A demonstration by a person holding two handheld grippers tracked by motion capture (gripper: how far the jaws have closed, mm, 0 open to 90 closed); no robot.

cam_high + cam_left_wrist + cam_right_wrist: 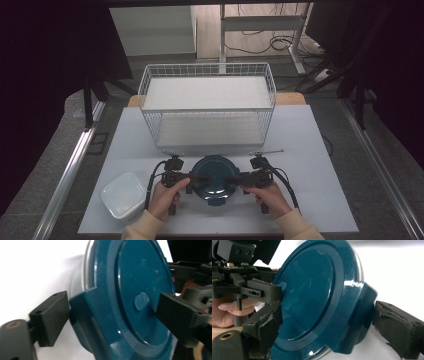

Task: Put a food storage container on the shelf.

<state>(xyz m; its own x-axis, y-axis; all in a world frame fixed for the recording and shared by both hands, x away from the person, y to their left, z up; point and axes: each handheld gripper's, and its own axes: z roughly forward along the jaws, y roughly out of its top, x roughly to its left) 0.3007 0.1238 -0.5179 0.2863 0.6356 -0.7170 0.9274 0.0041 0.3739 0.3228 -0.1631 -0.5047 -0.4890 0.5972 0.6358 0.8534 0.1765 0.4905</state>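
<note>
A round container with a dark teal lid (215, 176) sits at the front middle of the white table (310, 165). My left gripper (198, 180) holds its left side and my right gripper (231, 180) its right side. In the left gripper view the gripper (113, 305) straddles a lid clasp (87, 315), one jaw against the clasp's outer side and one on the lid top (140, 277). The right gripper (327, 315) clamps the opposite clasp (359, 315) the same way. I cannot tell whether the container is lifted off the table.
A white two-level wire basket rack (207, 97) stands just behind the container. A clear square plastic box (123, 195) lies at the front left. Dark floor and metal rails flank the table.
</note>
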